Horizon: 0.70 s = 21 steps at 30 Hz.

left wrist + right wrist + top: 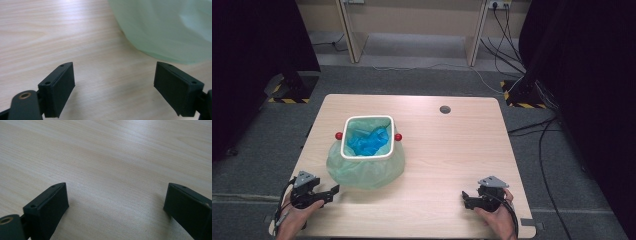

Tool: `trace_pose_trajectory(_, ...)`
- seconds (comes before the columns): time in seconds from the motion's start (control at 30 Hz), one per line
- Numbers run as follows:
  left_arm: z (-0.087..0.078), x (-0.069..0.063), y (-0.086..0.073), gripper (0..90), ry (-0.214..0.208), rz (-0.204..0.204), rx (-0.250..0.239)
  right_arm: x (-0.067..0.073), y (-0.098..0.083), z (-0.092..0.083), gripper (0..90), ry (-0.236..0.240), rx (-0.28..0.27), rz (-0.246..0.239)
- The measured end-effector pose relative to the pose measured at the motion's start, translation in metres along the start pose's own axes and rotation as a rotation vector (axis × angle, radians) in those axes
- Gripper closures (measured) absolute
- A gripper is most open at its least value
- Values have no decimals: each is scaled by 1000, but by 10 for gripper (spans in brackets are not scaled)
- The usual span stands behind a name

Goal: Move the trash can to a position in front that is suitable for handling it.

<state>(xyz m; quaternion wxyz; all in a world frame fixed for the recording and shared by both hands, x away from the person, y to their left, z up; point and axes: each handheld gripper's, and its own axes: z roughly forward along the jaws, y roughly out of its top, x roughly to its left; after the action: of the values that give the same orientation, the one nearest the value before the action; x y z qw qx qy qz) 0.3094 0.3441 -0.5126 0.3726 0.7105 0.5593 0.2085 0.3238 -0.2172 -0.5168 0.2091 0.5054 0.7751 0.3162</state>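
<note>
While both hand-held grippers rest near the front edge of the light wooden table [452, 150], the small white square-rimmed bin [367, 119] lined with a pale green translucent plastic bag [364, 172] stands on the left half of the tabletop, well apart from the right gripper [468, 199] and near the left gripper [329, 192]. The bag's loose skirt is folded over the rim and billows down round the bin's walls, presumably so the liner stays put; crumpled blue material [368, 141] lies inside, and a red knob [338, 135] projects from each side of the rim. The left gripper points toward the bag, its jaws spread wide with bare table between them; in the left gripper view the green plastic [170, 27] lies ahead of the jaws, apart from them. The right gripper, likewise spread wide and empty, looks along bare wood. Each gripper appears to sit low at the table, a posture that suggests readiness; the liner seems the likely object of the work, and the left gripper is the better placed to reach it.
</note>
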Motion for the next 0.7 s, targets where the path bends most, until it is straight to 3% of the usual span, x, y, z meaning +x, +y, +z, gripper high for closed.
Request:
trace_pose_trajectory(0.27,-2,20,15,161,40,-54,-55,0,0,0,53,0,2,1)
trace_pose_trajectory(0.5,7,31,35,163,49,-97,-102,0,0,0,51,-1,3,1)
trace_pose_trajectory(0.7,17,41,54,169,43,-157,-136,0,0,0,51,-1,2,1)
